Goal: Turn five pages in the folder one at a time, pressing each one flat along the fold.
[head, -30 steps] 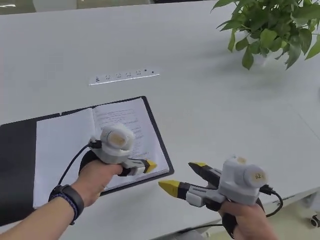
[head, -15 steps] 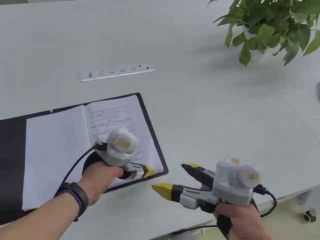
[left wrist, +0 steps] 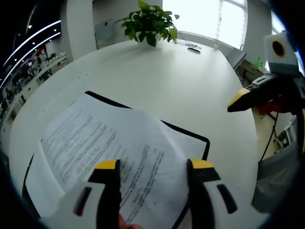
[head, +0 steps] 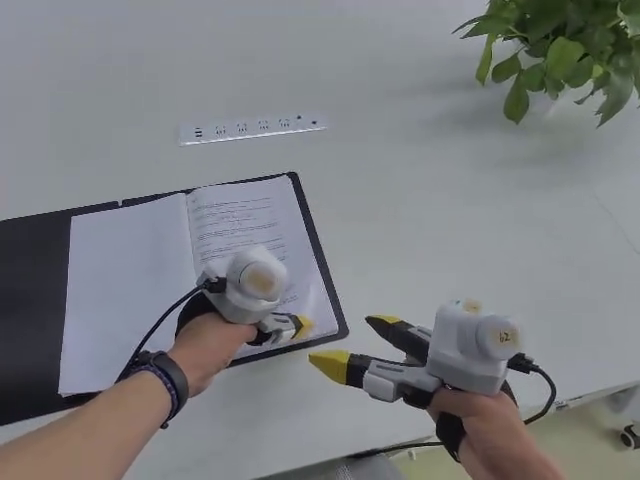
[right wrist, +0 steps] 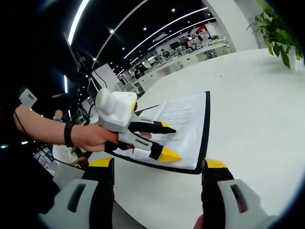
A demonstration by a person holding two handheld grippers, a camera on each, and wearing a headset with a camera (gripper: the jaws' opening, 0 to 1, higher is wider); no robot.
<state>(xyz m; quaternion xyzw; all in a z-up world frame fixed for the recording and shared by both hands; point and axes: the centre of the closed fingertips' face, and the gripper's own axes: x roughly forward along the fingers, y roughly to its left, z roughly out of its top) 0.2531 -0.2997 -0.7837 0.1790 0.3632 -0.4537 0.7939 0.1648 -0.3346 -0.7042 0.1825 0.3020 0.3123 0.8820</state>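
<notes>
From the head view I had the whole black open folder (head: pixel 35 300) on the white table (head: pixel 430 200), long axis left to right, fold running away from me. The left gripper view gave me its printed page (left wrist: pixel 109 138) beneath the left gripper (left wrist: pixel 155 164), jaws spread. The right gripper (head: pixel 352 342) hung beside the folder, jaws parted too.
</notes>
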